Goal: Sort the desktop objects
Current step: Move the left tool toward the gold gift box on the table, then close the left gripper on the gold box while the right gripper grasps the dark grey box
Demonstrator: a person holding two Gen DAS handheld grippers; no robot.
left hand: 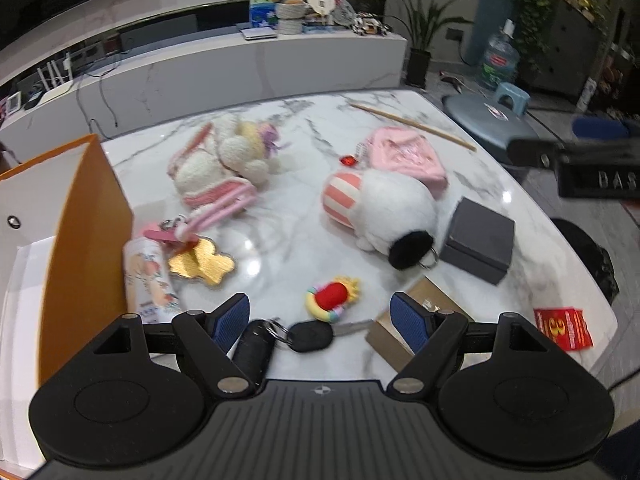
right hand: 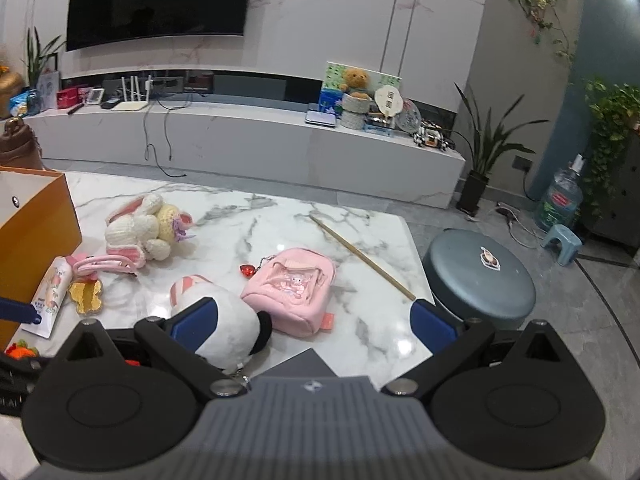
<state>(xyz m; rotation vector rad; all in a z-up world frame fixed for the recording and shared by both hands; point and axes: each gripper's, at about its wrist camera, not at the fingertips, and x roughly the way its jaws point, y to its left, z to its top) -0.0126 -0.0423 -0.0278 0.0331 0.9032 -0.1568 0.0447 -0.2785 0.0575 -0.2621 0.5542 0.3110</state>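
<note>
Since my left tongs (left hand: 320,320) hang spread over the car key (left hand: 310,336) at bottom center of the marble surface (left hand: 280,216), I'd pinch its hard, slick black fob, not the floppy ring. Right tongs (right hand: 314,322) are spread too, holding nothing.

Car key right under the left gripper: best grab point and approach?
Grip the black key head, coming from above with the left gripper, whose jaws stand open on either side of it. The key lies flat on the marble table; its blade is probably too thin to pinch. The head is the thickest part, with a ring linking it to a black fob that should trail along.
</note>
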